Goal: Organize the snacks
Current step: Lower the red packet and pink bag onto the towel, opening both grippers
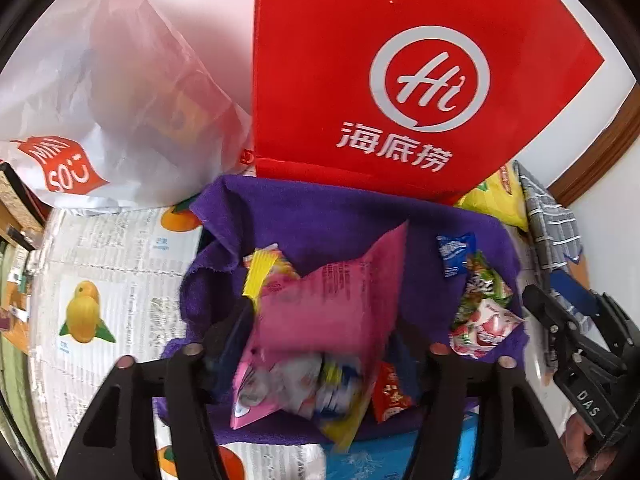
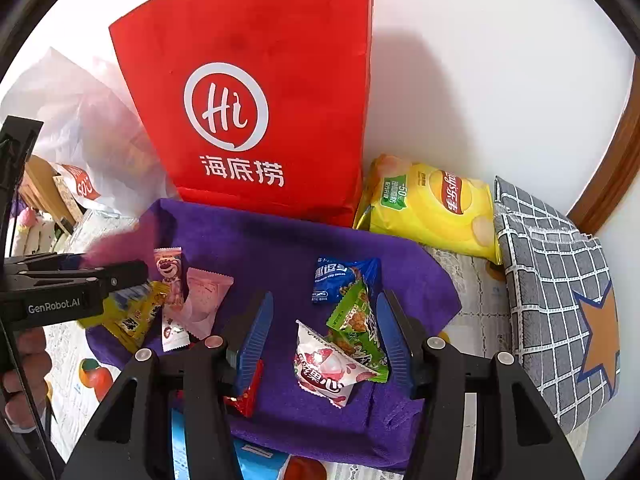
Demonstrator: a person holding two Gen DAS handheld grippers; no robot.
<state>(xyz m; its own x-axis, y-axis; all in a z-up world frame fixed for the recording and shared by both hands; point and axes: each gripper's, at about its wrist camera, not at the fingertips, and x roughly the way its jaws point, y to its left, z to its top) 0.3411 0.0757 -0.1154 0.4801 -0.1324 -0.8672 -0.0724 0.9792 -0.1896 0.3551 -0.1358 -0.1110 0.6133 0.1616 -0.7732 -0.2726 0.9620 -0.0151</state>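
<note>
A pink packet [image 1: 332,304] is seen gripped by the left gripper [image 1: 320,344] above a purple cloth [image 2: 280,240], while the right gripper [image 2: 320,336] is held spread open over sweets [image 2: 332,368].

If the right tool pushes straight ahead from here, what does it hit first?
Most likely the white-and-pink strawberry candy packet lying between the right tool's open fingers on the purple cloth, with the green snack packet just behind. Depth is unclear, so it may meet the cloth first.

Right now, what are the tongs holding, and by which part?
Left tongs hold the pink packet, apparently near its lower end. Right tongs hold nothing.
</note>
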